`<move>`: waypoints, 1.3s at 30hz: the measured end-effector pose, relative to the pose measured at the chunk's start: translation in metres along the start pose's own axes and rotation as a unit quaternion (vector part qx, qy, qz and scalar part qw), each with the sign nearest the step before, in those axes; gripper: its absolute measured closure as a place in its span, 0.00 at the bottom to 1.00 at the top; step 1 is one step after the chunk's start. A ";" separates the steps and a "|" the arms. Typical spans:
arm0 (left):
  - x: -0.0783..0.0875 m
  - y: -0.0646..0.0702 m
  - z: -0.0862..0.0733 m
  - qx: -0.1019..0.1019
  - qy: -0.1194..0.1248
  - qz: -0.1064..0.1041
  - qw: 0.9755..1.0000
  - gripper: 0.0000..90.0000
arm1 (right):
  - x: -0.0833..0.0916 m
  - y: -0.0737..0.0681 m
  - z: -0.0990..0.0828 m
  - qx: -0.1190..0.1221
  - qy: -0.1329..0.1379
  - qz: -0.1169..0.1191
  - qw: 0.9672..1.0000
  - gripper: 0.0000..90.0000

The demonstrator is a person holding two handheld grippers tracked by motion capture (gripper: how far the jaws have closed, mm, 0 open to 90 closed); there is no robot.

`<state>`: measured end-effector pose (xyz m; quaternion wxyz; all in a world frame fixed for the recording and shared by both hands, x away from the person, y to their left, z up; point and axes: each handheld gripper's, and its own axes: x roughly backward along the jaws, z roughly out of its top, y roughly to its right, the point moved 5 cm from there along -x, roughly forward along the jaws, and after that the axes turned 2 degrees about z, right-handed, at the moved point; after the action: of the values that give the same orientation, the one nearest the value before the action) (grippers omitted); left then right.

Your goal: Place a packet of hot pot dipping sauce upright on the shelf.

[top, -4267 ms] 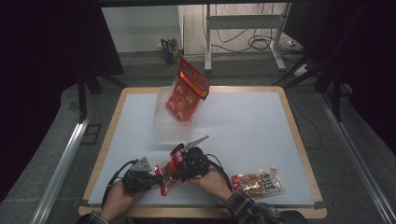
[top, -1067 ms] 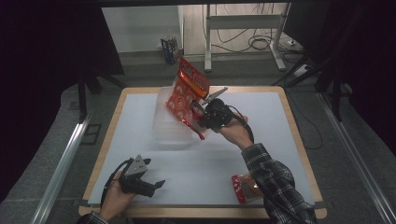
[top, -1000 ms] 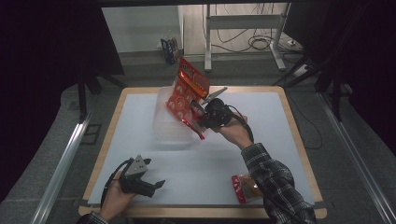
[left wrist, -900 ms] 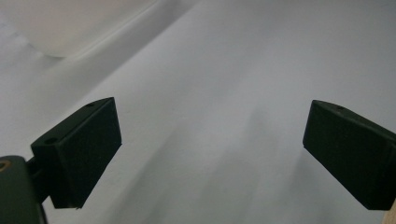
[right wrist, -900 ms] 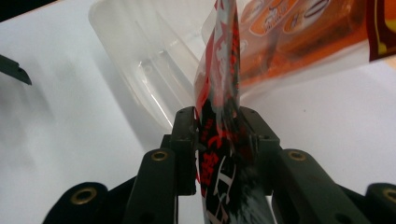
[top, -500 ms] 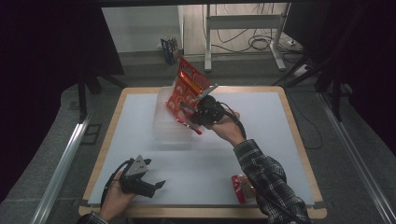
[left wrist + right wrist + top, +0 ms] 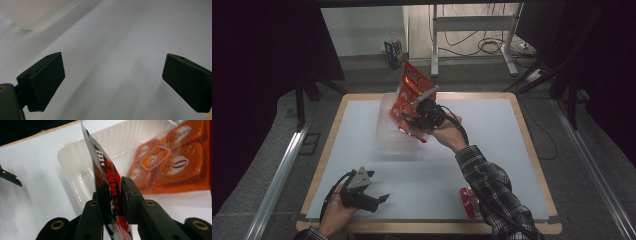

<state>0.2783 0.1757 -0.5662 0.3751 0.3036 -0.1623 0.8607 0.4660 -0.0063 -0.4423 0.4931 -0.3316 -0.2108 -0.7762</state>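
Observation:
A clear plastic bin (image 7: 387, 137) stands at the table's middle back, with a large orange snack bag (image 7: 410, 89) leaning upright in it. My right gripper (image 7: 412, 125) hangs over the bin's right rim, shut on a red-and-black packet (image 7: 418, 137). Its jaws have just been closing, with that packet between them. In the right gripper view the packet (image 7: 107, 172) stands edge-on in the right gripper (image 7: 115, 195), in front of the bin (image 7: 75, 162) and the orange bag (image 7: 172, 162). My left gripper (image 7: 382, 202) rests open at the front left, holding nothing (image 7: 112, 80).
Another red packet (image 7: 468, 201) lies near the front edge, partly under the right sleeve. The white mat (image 7: 492, 150) has a wooden border. The bin's corner (image 7: 30, 12) shows in the left gripper view. Beyond the table are metal frame legs and cables.
The right gripper has carried the red-and-black packet from the front of the table to the bin, then drifted slightly left and up over its rim. The left gripper stayed put.

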 end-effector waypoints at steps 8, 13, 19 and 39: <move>-0.001 0.001 0.000 -0.003 -0.003 0.000 1.000 0.05 | -0.001 -0.002 0.009 0.017 0.004 -0.001 1.000 0.91; -0.001 0.001 0.000 -0.003 -0.004 0.000 1.000 0.05 | -0.003 -0.005 0.019 0.019 0.014 0.007 1.000 0.95; -0.001 0.002 0.000 -0.006 -0.005 -0.001 1.000 0.05 | -0.012 -0.008 0.024 0.021 0.013 0.020 0.999 0.96; -0.001 0.003 -0.001 -0.010 -0.008 0.000 1.000 0.05 | -0.008 0.001 0.031 0.019 0.033 0.007 0.999 0.98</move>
<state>0.2767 0.1734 -0.5678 0.3772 0.3069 -0.1740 0.8563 0.4790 0.0182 -0.4265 0.5113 -0.2977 -0.2066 -0.7793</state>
